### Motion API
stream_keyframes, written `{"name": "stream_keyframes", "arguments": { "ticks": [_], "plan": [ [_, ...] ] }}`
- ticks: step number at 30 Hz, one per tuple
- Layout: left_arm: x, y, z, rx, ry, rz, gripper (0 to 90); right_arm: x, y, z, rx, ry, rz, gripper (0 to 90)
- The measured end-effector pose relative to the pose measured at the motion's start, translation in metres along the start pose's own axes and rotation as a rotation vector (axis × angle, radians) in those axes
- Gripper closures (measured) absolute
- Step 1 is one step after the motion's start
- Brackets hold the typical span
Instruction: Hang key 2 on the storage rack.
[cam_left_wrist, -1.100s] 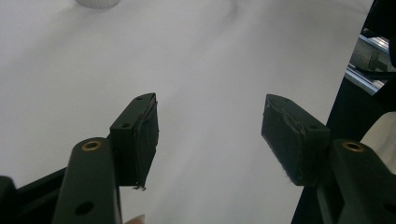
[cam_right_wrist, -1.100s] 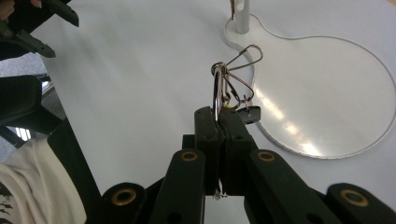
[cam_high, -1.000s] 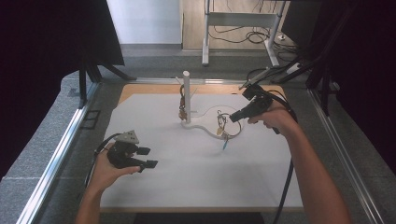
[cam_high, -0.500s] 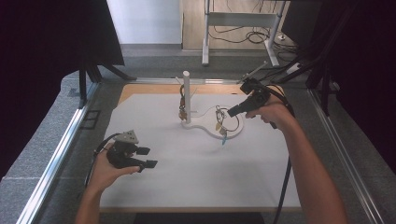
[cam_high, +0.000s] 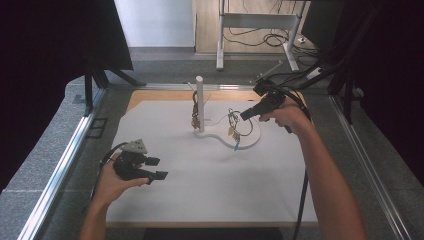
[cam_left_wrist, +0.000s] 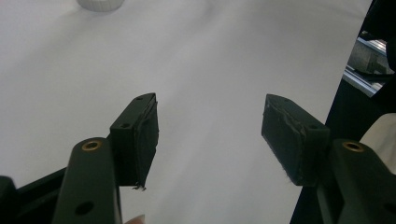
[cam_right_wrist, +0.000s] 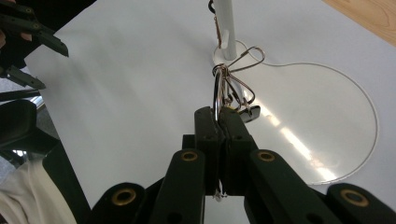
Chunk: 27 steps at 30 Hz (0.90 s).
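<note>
A white stand has an upright post (cam_high: 200, 100) and a flat round base (cam_high: 250, 140) on the white board (cam_high: 210, 190). My right gripper (cam_high: 243, 116) is shut on a metal key ring (cam_right_wrist: 218, 91) and holds it just above the base, to the right of the post (cam_right_wrist: 225, 28). Wire loops and small clips hang from the ring, and a yellow and a blue tag dangle below it (cam_high: 233, 134). Another small bunch (cam_high: 195, 120) hangs on the post. My left gripper (cam_high: 157, 168) rests low over the board's left side, open, nothing between its pads (cam_left_wrist: 140, 135).
Metal rails (cam_high: 60, 170) run along both sides of the table. A strip of bare wood (cam_high: 165, 96) lies behind the board. Black frame legs and cables (cam_high: 310, 70) stand at the back right. In the right gripper view the left gripper (cam_right_wrist: 28, 42) is at the upper left.
My right gripper has shifted a little left toward the post, carrying the key ring with it. The left gripper has stayed where it was.
</note>
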<state>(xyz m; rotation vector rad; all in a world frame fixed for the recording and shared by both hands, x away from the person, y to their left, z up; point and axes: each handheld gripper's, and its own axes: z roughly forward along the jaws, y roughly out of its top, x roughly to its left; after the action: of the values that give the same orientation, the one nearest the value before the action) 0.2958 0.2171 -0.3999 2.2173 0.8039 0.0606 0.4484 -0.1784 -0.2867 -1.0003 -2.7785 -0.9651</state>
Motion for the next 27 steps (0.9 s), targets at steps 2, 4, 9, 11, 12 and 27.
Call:
{"name": "stream_keyframes", "arguments": {
  "ticks": [2,4,9,11,12,27],
  "plan": [
    [0.0,0.0,0.0,-0.001,0.001,-0.002,37.2,-0.001,0.002,0.001,-0.002,0.001,0.004,87.2],
    [0.0,0.0,-0.001,-0.002,0.001,-0.003,37.2,-0.001,0.004,0.003,0.005,0.002,0.0,87.2],
    [-0.001,0.0,-0.002,-0.005,0.0,-0.002,37.2,-0.002,0.009,0.005,0.003,-0.001,0.001,87.1],
    [-0.001,0.001,-0.002,-0.006,0.0,-0.001,37.2,-0.002,0.01,0.005,-0.001,-0.001,0.003,87.2],
    [-0.001,0.001,-0.002,-0.006,0.0,-0.001,37.2,-0.002,0.01,0.005,-0.001,-0.001,0.003,87.2],
    [-0.001,0.0,-0.002,-0.007,-0.002,0.001,37.2,-0.005,0.022,0.009,-0.015,-0.003,0.01,87.1]
  ]
}}
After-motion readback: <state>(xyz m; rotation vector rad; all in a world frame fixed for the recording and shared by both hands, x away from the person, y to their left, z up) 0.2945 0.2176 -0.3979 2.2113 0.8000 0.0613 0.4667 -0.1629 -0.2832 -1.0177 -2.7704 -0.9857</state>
